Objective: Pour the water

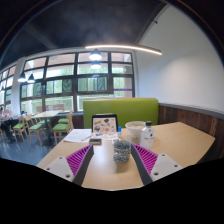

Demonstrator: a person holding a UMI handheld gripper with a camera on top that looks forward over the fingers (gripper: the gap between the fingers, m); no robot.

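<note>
Fingers (72, 160) of the gripper (112, 160) stand spread, purple pads facing a clear ribbed cup (121, 150) that sits between them on the tabletop (180, 140), gaps either side. Beyond it stand a white bowl (135, 130) and small bottle (148, 131), a framed sign (104, 124), then a green booth seat (120, 108)

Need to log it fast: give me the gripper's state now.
Gripper: jaws open, holding nothing; a bottle stands between them on the table, with a gap at each side.
</note>
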